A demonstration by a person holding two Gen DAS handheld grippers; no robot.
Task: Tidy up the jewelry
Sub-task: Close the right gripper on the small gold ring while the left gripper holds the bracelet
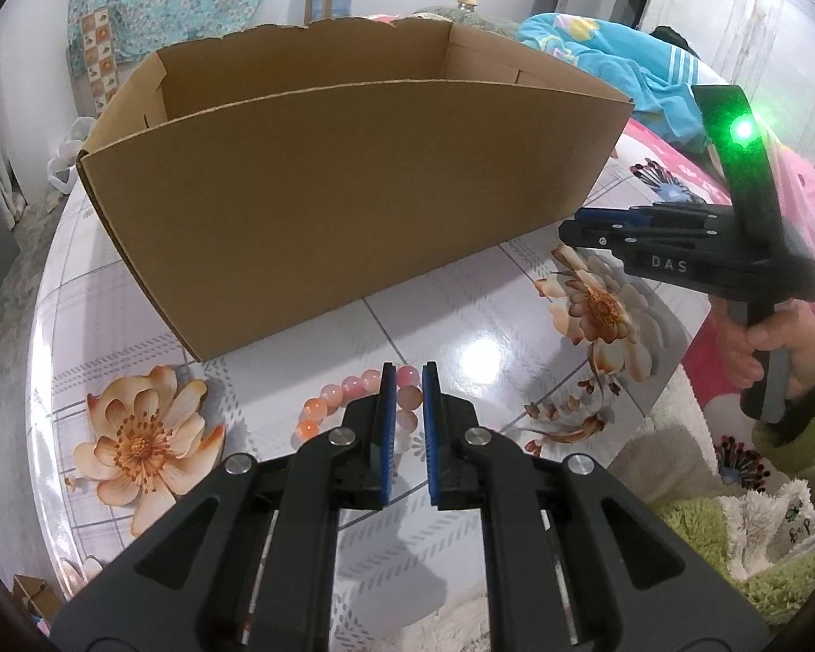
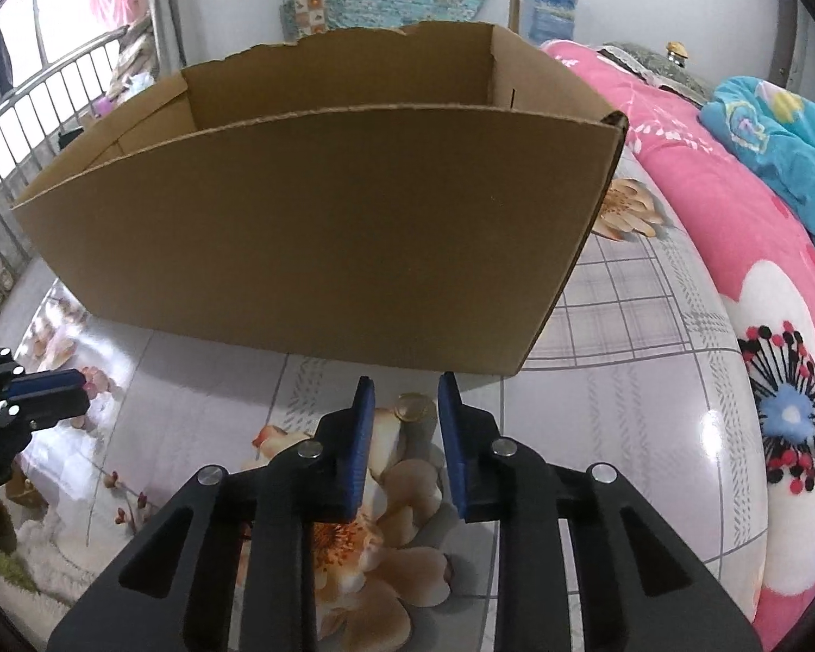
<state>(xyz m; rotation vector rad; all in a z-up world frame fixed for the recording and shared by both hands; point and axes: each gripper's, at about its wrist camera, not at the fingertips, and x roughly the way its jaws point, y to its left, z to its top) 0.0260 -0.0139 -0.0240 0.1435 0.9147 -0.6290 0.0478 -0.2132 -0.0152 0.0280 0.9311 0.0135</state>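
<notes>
A glossy round table with a grey check and orange flower print stands beside a pink floral quilt. An open brown cardboard box sits on its far half. The left gripper clenches a pink and orange bead bracelet near the box. The right gripper stands partly open, straddling a gold ring without pressing it.
</notes>
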